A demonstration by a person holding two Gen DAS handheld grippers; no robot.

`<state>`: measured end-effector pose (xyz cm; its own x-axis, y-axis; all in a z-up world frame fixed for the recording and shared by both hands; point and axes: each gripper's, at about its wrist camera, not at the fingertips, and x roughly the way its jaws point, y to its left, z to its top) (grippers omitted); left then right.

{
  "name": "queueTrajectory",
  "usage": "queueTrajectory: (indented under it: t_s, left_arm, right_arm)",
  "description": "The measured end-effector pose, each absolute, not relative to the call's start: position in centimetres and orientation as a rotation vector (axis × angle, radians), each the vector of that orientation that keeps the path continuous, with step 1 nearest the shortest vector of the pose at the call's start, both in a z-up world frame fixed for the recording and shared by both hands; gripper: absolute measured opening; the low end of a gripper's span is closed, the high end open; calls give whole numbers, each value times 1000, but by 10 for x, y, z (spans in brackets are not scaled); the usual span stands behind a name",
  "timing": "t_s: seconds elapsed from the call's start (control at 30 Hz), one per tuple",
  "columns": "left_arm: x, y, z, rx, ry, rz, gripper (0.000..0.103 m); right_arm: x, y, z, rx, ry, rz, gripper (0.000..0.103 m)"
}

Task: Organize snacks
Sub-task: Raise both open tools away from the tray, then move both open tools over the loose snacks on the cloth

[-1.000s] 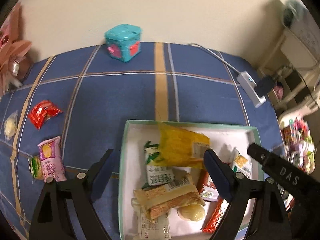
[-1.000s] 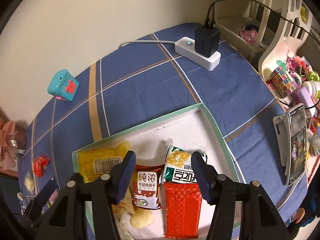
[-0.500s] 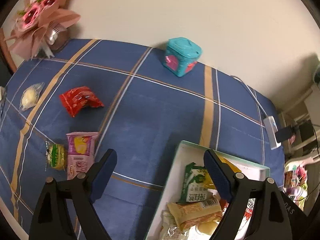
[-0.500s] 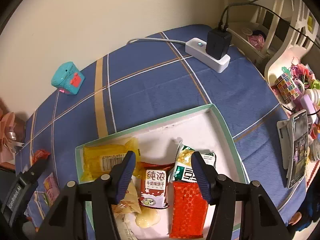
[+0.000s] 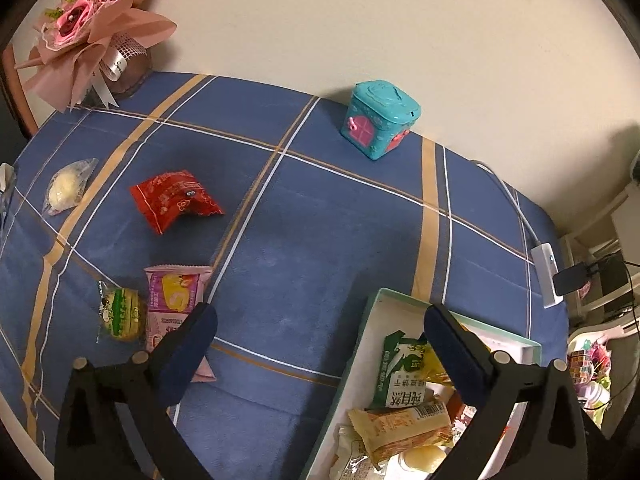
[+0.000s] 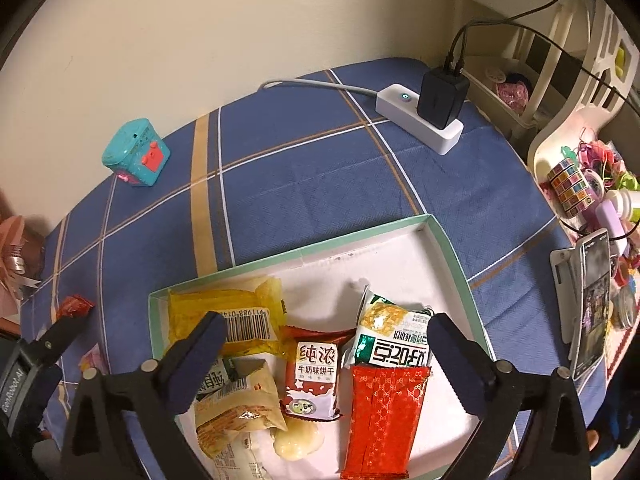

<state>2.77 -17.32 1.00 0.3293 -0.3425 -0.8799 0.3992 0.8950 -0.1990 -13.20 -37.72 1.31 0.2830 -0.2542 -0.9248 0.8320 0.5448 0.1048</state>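
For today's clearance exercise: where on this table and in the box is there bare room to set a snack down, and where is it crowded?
Free: the cloth between the red packet, the teal toy box and the tray; also the tray's far right corner, beyond the green packet. Crowded: the tray's near half, and around the pink packet.

Likely a home bedroom, plaid cloth (image 5: 320, 240), bouquet (image 5: 92, 28), toy box (image 5: 378, 124)

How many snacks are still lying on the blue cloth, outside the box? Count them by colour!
Red packet: 1
Pink packet: 1
Green packet: 1
Clear packet with a pale bun: 1
Total: 4
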Motion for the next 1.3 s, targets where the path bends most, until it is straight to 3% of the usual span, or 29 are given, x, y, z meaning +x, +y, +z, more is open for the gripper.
queueTrajectory:
  t_s: [0.63, 1.3]
  left_arm:
    - [28, -155, 25, 213, 1090, -506, 103]
    - [41, -76, 43, 214, 1057, -451, 103]
  right_arm:
    - [-114, -341, 17, 610, 1084, -789, 103]
    - [-90, -273, 28, 519, 1110, -722, 103]
